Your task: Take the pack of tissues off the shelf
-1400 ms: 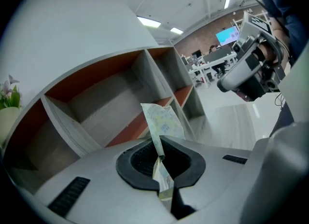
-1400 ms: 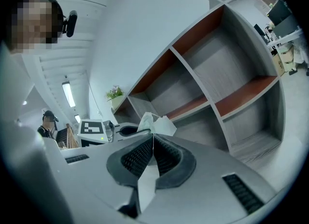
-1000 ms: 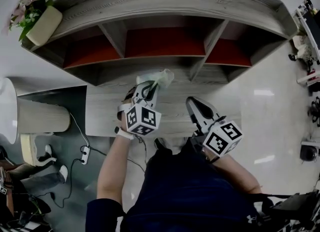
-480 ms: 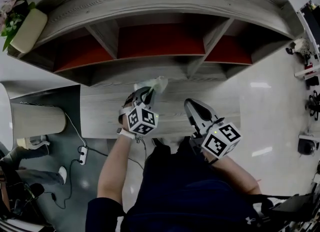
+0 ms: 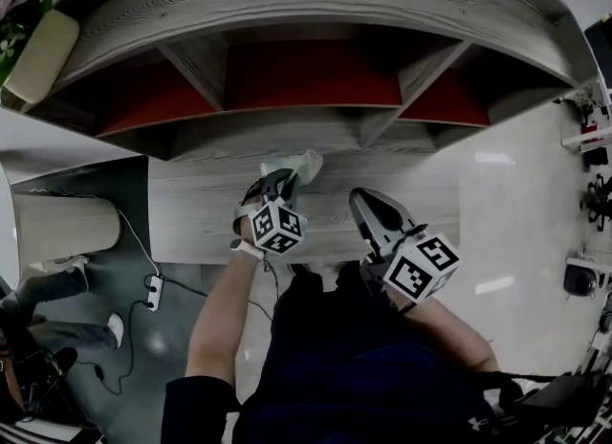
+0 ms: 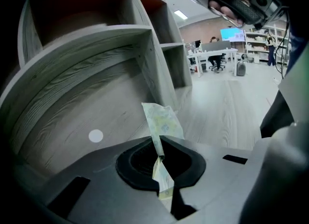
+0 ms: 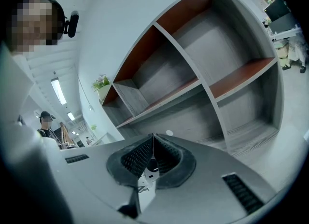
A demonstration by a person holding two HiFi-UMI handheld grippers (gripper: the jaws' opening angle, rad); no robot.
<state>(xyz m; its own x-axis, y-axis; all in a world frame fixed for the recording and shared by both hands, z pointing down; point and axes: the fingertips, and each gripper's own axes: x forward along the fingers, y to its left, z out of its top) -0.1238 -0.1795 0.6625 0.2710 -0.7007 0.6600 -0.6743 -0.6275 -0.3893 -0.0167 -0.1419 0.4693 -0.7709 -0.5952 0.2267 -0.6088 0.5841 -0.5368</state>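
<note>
The pack of tissues (image 5: 298,164), pale green and crinkled, is out in front of the shelf (image 5: 306,11), over its low grey wooden ledge (image 5: 201,217). My left gripper (image 5: 284,180) is shut on the pack's thin edge. In the left gripper view the pack (image 6: 162,120) sticks up from between the closed pads of the left gripper (image 6: 158,156). My right gripper (image 5: 367,205) hovers to the right of it, shut and empty. In the right gripper view the right gripper (image 7: 153,140) faces the shelf's empty compartments (image 7: 212,59), which have red-brown panels.
A plant in a cream pot (image 5: 36,50) sits on the shelf's top left end. A pale round stand (image 5: 62,230) is at the left, with a power strip and cable (image 5: 153,291) on the floor. Equipment (image 5: 598,131) lines the right edge.
The left gripper keeps its hold on the pack and has turned a little. The head view has shifted, so the shelf sits larger and the plant further left. The right gripper has hardly moved.
</note>
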